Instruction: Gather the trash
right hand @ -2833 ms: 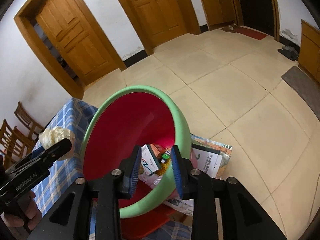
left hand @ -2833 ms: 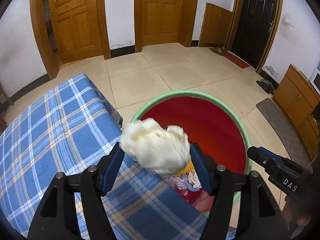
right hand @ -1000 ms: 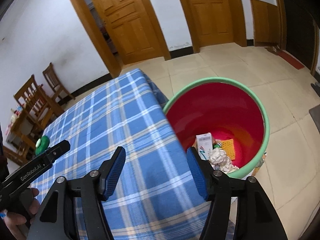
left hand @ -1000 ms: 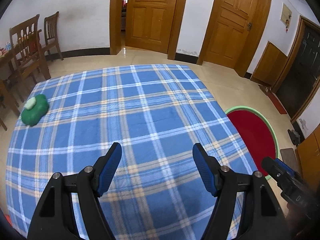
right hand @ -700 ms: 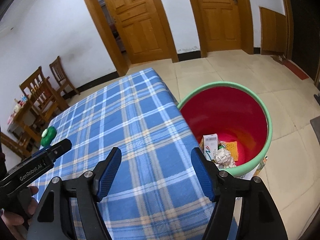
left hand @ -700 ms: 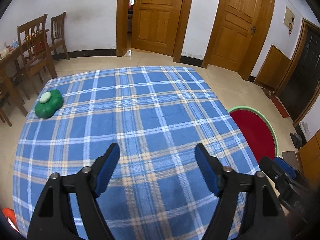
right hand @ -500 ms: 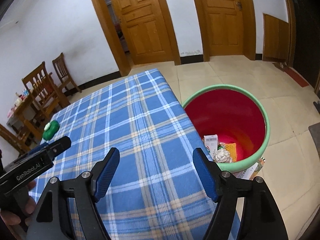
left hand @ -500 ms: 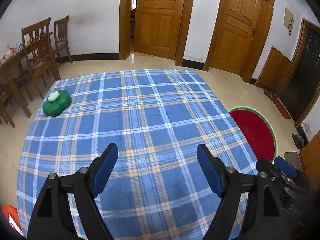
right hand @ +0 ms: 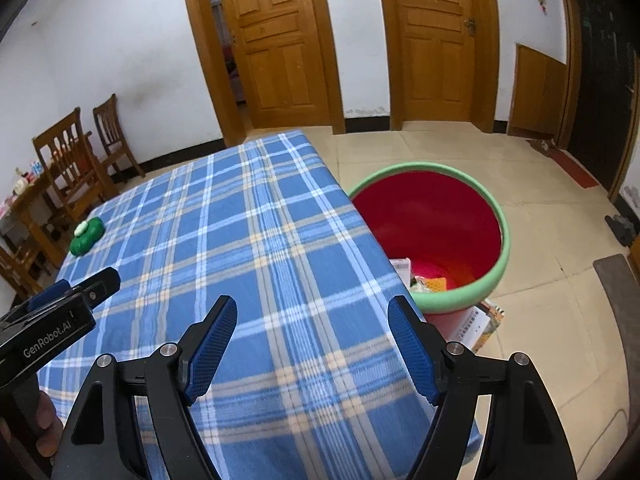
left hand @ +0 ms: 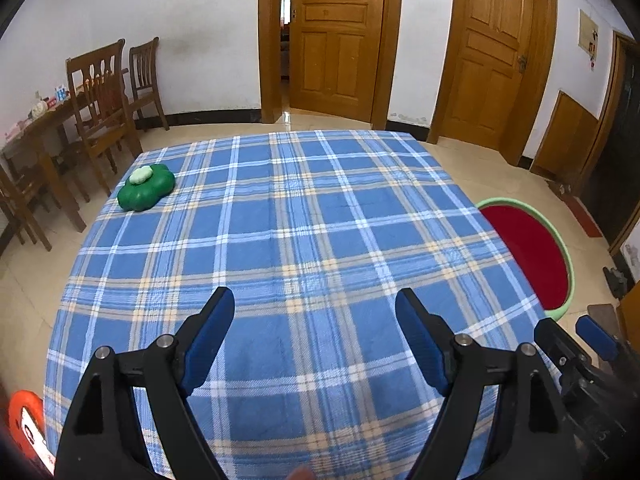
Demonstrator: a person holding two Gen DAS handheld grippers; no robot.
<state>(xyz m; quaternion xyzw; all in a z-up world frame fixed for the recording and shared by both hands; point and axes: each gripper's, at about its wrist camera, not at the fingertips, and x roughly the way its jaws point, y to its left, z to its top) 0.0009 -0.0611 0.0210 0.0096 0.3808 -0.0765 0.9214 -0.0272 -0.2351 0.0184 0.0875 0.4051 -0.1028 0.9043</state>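
Black hand-held gripper [left hand: 315, 304], blue pads [left hand: 210, 336]

Premises: a lived-in domestic room, dining or general living area.

Indicators noted: a table under a blue plaid cloth [left hand: 304, 240]; wooden dining chairs [left hand: 105, 96] against the white wall beside a second wooden table [left hand: 44, 128] carrying small household clutter; panelled wooden doors [left hand: 338, 40] in matching frames, one ajar to a further room; beige tiled floor [right hand: 440, 148] with dark skirting; a red mat [right hand: 576, 168] before a dark door; footwear [right hand: 622, 229] left on the floor at the right; a green-rimmed red bin [right hand: 506, 248] holding refuse beside the table.
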